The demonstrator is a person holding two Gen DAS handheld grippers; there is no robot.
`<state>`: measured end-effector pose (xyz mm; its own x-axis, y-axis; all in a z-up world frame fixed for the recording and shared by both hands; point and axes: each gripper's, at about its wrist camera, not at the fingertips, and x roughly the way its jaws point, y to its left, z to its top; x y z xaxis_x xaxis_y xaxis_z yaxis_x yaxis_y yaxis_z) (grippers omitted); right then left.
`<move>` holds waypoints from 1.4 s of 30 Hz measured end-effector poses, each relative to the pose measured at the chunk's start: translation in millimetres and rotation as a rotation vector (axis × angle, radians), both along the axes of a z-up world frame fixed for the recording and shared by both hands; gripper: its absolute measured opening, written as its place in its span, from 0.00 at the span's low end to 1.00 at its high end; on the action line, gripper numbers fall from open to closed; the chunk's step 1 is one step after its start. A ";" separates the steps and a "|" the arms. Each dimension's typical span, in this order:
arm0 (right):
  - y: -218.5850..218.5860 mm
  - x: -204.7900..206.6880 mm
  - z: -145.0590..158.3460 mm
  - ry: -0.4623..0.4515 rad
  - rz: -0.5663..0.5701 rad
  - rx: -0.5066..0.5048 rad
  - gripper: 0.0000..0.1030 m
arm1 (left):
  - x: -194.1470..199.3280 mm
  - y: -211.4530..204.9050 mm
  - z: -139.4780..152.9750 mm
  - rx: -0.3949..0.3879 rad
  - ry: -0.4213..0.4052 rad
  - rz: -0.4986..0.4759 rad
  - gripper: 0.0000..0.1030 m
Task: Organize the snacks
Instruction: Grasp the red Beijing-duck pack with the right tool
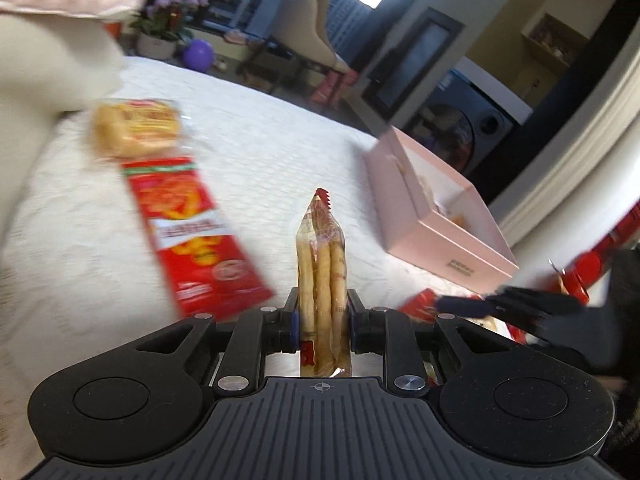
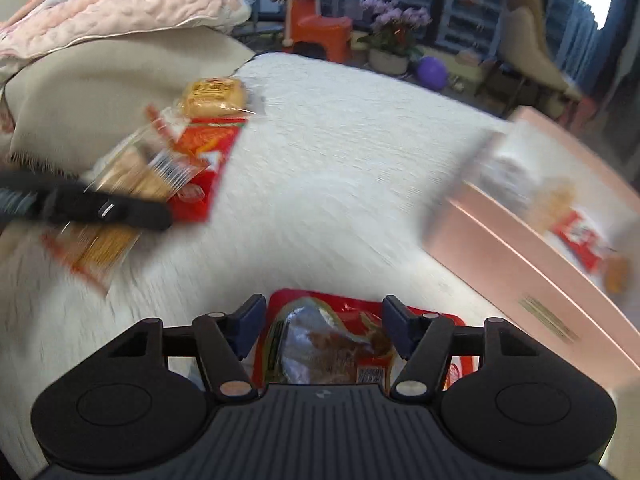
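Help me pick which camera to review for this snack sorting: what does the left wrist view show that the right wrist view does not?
Only the left wrist view shows the left gripper shut on a clear breadstick packet held upright between its pads.

Only the right wrist view shows the right gripper open over a red packet with a clear window, and an orange stool in the background.

Both show the white bedspread, the pink box, the long red snack packet and the purple ball.

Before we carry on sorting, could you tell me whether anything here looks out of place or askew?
Nothing looks spilled or damaged. Loose snacks still lie on the white bedspread outside the pink box: a long red packet, a bun.
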<state>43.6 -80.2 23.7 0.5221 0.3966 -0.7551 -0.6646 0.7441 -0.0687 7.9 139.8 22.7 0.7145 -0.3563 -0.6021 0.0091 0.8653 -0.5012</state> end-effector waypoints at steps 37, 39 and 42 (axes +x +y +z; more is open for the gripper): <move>-16.5 49.4 -34.3 0.046 -0.461 0.084 1.00 | 13.0 -59.0 -16.6 0.137 0.100 -0.108 0.24; -19.9 48.7 -32.7 0.054 -0.431 0.085 0.98 | 10.2 -57.4 -16.1 0.136 0.100 -0.107 0.24; -23.3 39.9 -27.1 0.035 -0.376 0.091 0.79 | 9.0 -57.4 -15.1 0.132 0.100 -0.106 0.24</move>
